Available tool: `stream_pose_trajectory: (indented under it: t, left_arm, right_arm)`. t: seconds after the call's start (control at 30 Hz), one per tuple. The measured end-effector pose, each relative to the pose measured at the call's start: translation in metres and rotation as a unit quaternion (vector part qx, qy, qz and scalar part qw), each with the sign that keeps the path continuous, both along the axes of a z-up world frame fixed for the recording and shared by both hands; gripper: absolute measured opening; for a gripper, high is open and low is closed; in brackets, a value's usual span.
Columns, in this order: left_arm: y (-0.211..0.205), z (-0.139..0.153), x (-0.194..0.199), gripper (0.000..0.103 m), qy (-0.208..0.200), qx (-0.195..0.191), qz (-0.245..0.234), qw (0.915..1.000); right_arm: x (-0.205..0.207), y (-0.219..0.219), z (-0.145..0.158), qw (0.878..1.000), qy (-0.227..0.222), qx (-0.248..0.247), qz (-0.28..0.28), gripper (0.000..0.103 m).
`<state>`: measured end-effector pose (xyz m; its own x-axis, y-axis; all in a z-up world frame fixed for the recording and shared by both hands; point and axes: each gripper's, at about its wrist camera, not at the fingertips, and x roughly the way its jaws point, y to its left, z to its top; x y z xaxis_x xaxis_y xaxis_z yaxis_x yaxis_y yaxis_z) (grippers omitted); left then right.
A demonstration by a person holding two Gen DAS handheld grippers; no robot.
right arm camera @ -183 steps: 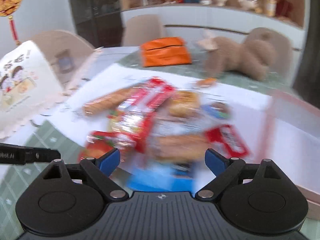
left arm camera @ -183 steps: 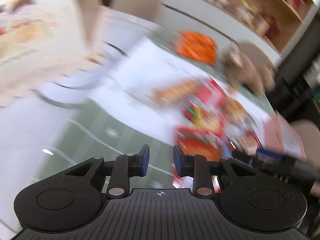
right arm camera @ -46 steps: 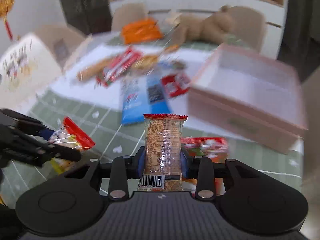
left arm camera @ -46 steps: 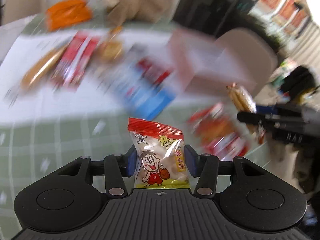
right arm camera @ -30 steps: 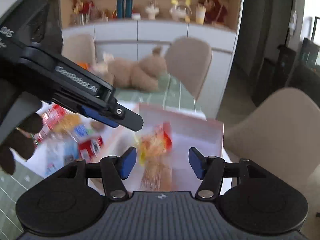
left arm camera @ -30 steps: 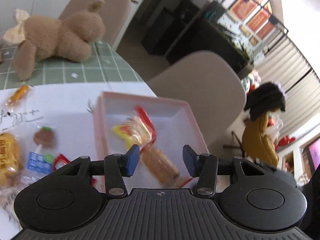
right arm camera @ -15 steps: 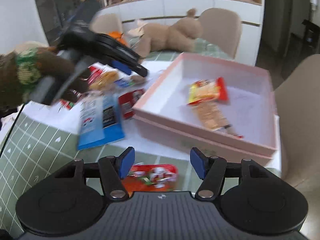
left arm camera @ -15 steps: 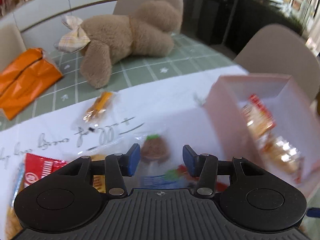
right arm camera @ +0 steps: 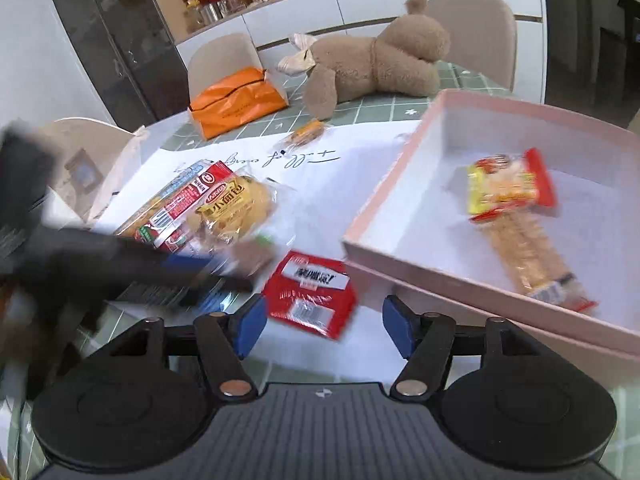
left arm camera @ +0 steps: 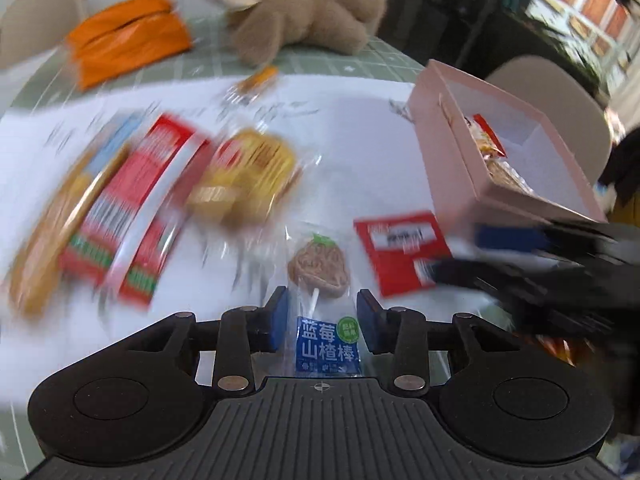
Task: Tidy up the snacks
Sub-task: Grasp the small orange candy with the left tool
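My left gripper (left arm camera: 322, 320) is open, its fingers either side of a wrapped lollipop with a blue label (left arm camera: 320, 280) lying on the white paper. My right gripper (right arm camera: 322, 330) is open and empty, just short of a red snack packet (right arm camera: 310, 294), which also shows in the left wrist view (left arm camera: 400, 254). The pink box (right arm camera: 384, 236) at the right holds a red-and-yellow rice cracker bag (right arm camera: 510, 186) and a long biscuit pack (right arm camera: 534, 258). A yellow bread bag (right arm camera: 236, 208) and red sausage packs (right arm camera: 180, 208) lie to the left.
A brown teddy bear (right arm camera: 372, 68) and an orange bag (right arm camera: 236, 100) lie at the back of the green checked table. A small orange candy (right arm camera: 306, 132) sits near the paper's far edge. Beige chairs stand around the table.
Both grippers let go of their snacks into the pink box and came back over the table. The left now straddles the lollipop; the right has dropped toward the red packet.
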<state>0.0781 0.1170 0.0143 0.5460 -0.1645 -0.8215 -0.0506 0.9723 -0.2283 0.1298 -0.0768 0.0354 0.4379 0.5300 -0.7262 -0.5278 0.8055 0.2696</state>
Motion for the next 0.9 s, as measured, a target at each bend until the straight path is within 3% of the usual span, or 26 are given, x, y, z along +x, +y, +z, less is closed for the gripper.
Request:
stream_pose_trajectory:
  t: [0.27, 0.37, 0.43, 0.53, 0.6, 0.7, 0.83, 0.9]
  left_arm:
    - [0.009, 0.003, -0.043, 0.038, 0.015, -0.032, 0.018, 0.9992]
    - [0.019, 0.022, -0.044, 0.038, -0.025, -0.048, 0.031, 0.998]
    - [0.028, 0.042, -0.036, 0.038, -0.067, -0.047, 0.033, 0.9961]
    - [0.034, 0.063, 0.009, 0.038, -0.107, -0.005, 0.001, 0.9943]
    - [0.036, 0.068, 0.052, 0.038, -0.123, 0.03, -0.036, 0.9913]
    - [0.042, 0.057, 0.124, 0.04, -0.102, 0.077, -0.057, 0.9901]
    - [0.05, 0.028, 0.195, 0.04, -0.07, 0.122, -0.05, 0.9888]
    - [0.046, 0.011, 0.217, 0.04, -0.054, 0.135, -0.074, 0.9865]
  right_arm:
    - [0.005, 0.067, -0.02, 0.995, -0.043, -0.083, 0.043, 0.077]
    - [-0.003, 0.078, -0.02, 0.991, -0.057, -0.105, 0.06, 0.072]
    - [-0.011, 0.079, -0.017, 0.988, -0.066, -0.121, 0.075, 0.063]
    - [-0.03, 0.067, -0.01, 0.985, -0.07, -0.115, 0.103, 0.042]
    - [-0.042, 0.06, -0.008, 0.983, -0.068, -0.122, 0.119, 0.04]
    - [-0.051, 0.047, -0.007, 0.983, -0.041, -0.119, 0.134, 0.04]
    - [-0.057, 0.029, -0.004, 0.987, -0.022, -0.102, 0.12, 0.058]
    - [-0.059, 0.02, -0.002, 0.99, -0.021, -0.088, 0.112, 0.061]
